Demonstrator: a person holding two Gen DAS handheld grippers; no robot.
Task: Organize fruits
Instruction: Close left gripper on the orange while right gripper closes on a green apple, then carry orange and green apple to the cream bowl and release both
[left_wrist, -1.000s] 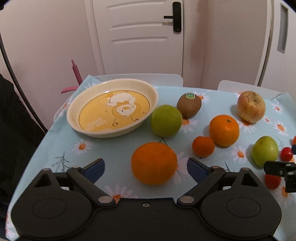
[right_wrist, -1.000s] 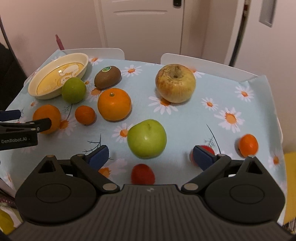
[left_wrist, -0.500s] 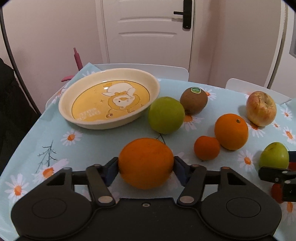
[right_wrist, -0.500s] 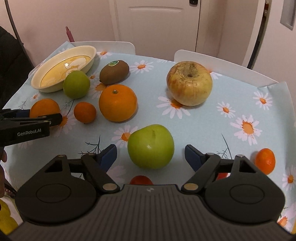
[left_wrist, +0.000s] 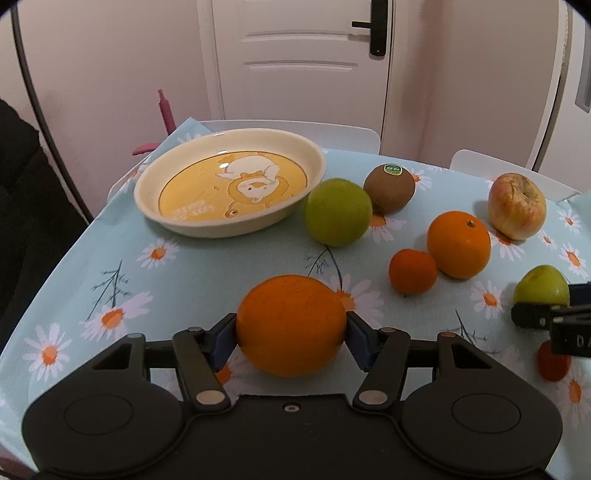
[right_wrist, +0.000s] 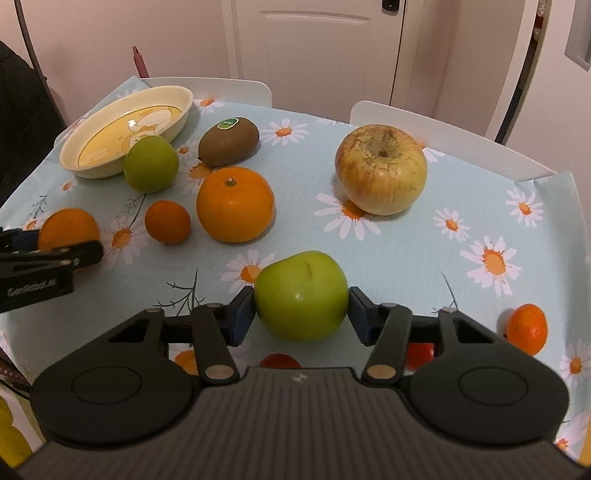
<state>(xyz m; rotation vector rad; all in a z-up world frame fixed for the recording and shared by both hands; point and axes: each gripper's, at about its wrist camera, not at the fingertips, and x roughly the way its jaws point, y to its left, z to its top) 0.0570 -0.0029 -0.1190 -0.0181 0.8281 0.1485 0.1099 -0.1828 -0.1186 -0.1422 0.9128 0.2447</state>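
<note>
My left gripper (left_wrist: 290, 338) is shut on a large orange (left_wrist: 291, 325), which also shows in the right wrist view (right_wrist: 68, 230). My right gripper (right_wrist: 301, 314) is shut on a green apple (right_wrist: 301, 295), which also shows in the left wrist view (left_wrist: 541, 290). A cream bowl with a yellow cartoon bottom (left_wrist: 295, 147) stands empty at the far left of the table; it also shows in the right wrist view (right_wrist: 79, 164).
On the daisy tablecloth (right_wrist: 461, 192) lie a green apple (left_wrist: 338, 211), a kiwi (left_wrist: 389, 189), an orange (left_wrist: 459, 244), a small mandarin (left_wrist: 412, 271), a big yellow-red apple (right_wrist: 381, 173), a mandarin (right_wrist: 526, 328) at the right edge and small red fruits (right_wrist: 279, 360) near me. White chair backs (right_wrist: 447, 136) stand behind.
Both grippers have closed: the left on the large orange, the right on the green apple. Both views have moved forward and to the left.
</note>
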